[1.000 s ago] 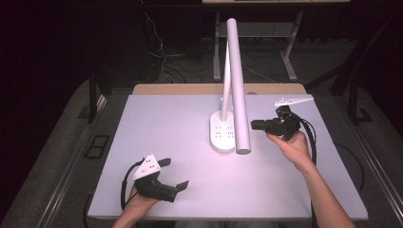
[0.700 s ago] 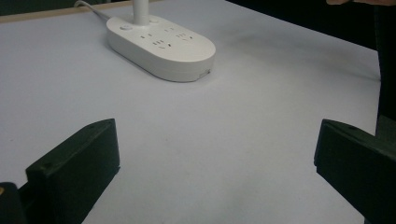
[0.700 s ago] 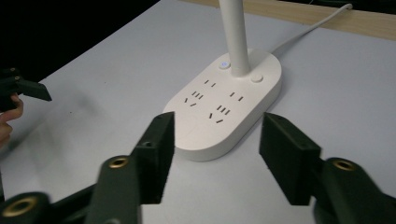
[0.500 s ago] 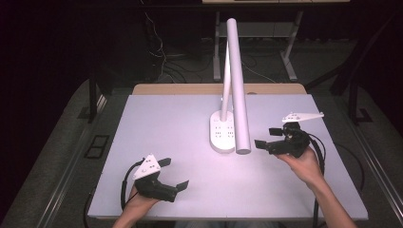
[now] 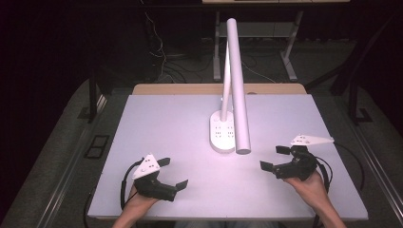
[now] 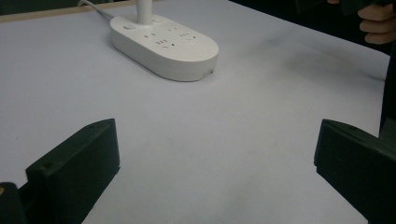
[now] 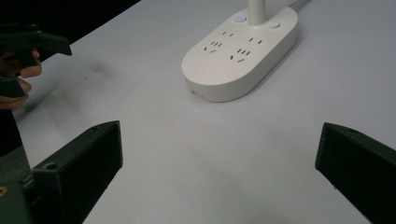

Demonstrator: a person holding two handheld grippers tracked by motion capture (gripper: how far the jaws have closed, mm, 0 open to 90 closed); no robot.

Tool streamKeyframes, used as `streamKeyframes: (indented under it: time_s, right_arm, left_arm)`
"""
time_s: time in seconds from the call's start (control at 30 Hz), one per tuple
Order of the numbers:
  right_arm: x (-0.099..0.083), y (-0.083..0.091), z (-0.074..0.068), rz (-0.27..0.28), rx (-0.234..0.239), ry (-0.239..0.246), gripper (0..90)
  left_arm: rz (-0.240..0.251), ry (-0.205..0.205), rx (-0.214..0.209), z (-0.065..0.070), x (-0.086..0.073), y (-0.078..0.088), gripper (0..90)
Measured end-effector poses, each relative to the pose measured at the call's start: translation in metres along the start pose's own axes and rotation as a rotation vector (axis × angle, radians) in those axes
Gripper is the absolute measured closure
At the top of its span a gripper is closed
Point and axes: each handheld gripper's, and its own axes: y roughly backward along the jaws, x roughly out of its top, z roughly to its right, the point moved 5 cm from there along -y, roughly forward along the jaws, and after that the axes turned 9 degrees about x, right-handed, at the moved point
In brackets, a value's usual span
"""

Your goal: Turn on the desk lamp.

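Note:
A white desk lamp stands mid-table: its oval base [image 5: 222, 134] carries socket outlets, and a long tube head [image 5: 239, 90] leans out over it toward the front. The same base [image 6: 164, 43] lies ahead of the left gripper, and that base [image 7: 240, 50] also lies ahead of the right one. My left gripper [image 5: 172, 173] rests low at the front left, open, nothing between its jaws. My right gripper [image 5: 274, 157] sits at the front right, open and empty, pointing left toward the lamp.
The white tabletop [image 5: 166, 123] has a wooden strip along its far edge [image 5: 190, 89]. Cables trail from both grippers over the near edge. Dark floor, table legs and loose wires [image 5: 161, 57] lie beyond the table. The other hand [image 7: 16, 60] appears in the right gripper view at far left.
My right gripper has drawn back from beside the lamp head toward the front right and dropped lower. The left gripper has stayed put.

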Motion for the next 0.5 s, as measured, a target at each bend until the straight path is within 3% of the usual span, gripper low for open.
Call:
streamKeyframes:
  time_s: [0.5]
  right_arm:
    - [-0.038,0.018,-0.011,0.032,-0.048,-0.021,0.2]
  left_arm:
    - [0.0,0.005,0.002,-0.001,0.0,-0.001,0.0]
